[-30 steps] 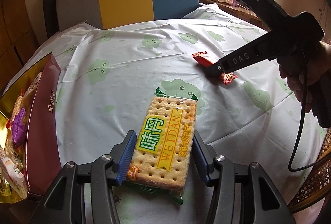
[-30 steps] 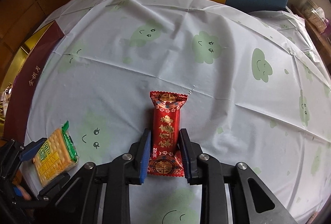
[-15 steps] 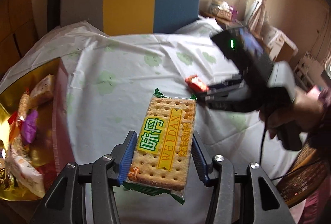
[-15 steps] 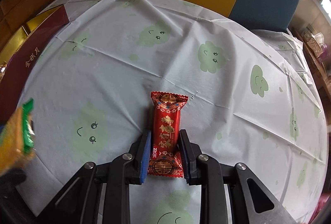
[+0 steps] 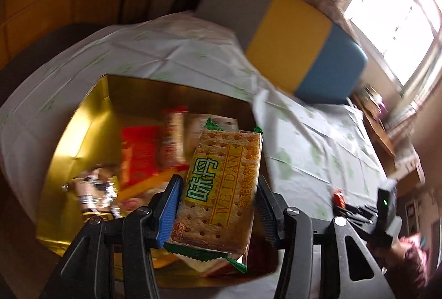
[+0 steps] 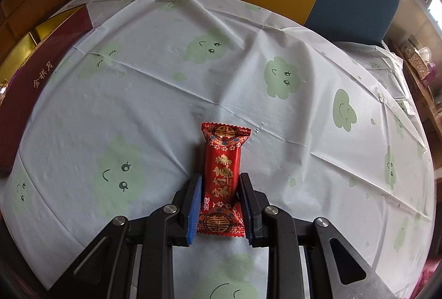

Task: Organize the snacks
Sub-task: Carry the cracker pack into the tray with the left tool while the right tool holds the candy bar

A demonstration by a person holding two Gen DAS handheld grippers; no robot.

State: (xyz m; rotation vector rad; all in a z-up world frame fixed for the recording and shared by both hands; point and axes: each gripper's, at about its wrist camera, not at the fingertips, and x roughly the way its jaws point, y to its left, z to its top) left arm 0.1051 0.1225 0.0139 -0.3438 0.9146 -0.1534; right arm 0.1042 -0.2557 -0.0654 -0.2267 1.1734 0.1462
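The cracker pack point(image 5: 221, 185) now hangs over the gold box point(image 5: 83, 116) of snacks point(image 5: 143, 155).

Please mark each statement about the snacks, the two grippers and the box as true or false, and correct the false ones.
1. The left gripper is clamped on a cracker pack. True.
2. The cracker pack lies flat on the tablecloth. False: it is held up above the open gold box.
3. The right gripper holds a red candy. True.
4. The gold box is empty. False: several snack packets lie inside.
5. The tablecloth is plain white. False: it has green smiling clouds.
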